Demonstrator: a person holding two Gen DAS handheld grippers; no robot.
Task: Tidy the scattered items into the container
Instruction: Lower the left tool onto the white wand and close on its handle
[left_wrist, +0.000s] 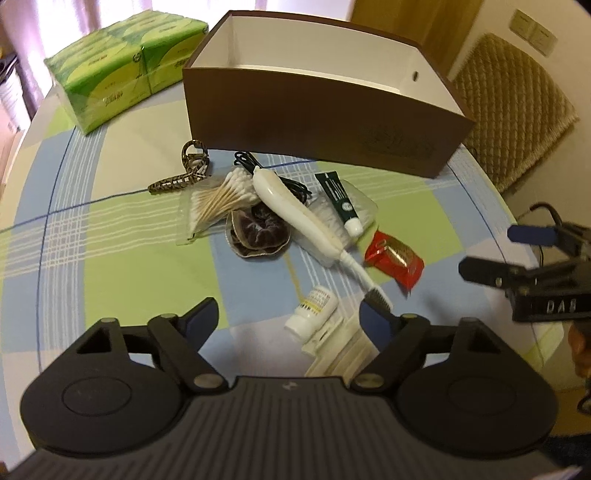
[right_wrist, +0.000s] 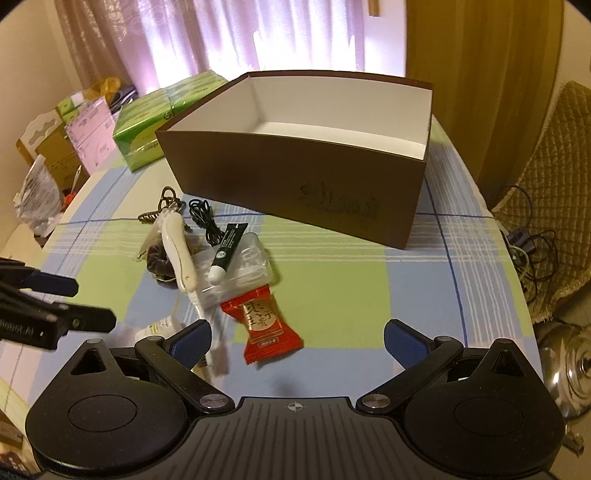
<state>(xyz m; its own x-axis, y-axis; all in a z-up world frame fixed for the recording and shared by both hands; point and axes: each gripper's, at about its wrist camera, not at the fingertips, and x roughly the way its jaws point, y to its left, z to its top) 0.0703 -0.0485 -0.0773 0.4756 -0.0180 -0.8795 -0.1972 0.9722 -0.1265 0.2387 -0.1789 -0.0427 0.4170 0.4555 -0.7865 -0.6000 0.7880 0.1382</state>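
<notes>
Both claws hang open, holding nothing; left claw (left_wrist: 286, 319) nears the small white bottle (left_wrist: 312, 308); brown box (right_wrist: 295, 177) at twelve o'clock awaits; next, close squarely.

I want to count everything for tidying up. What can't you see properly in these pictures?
- Brown box floor: near wall hides most, both views.
- White flat thing: left gripper covers it, left view.
- Small white bottle: right gripper's finger hides half, right view.
- Bottle label: too small to read.

My open brown box (right_wrist: 295, 184) stands upright on the table; toothbrush (left_wrist: 295, 210), swabs (left_wrist: 218, 199), tube (left_wrist: 341, 203) and red packet (right_wrist: 267, 328) lie scattered before it.
</notes>
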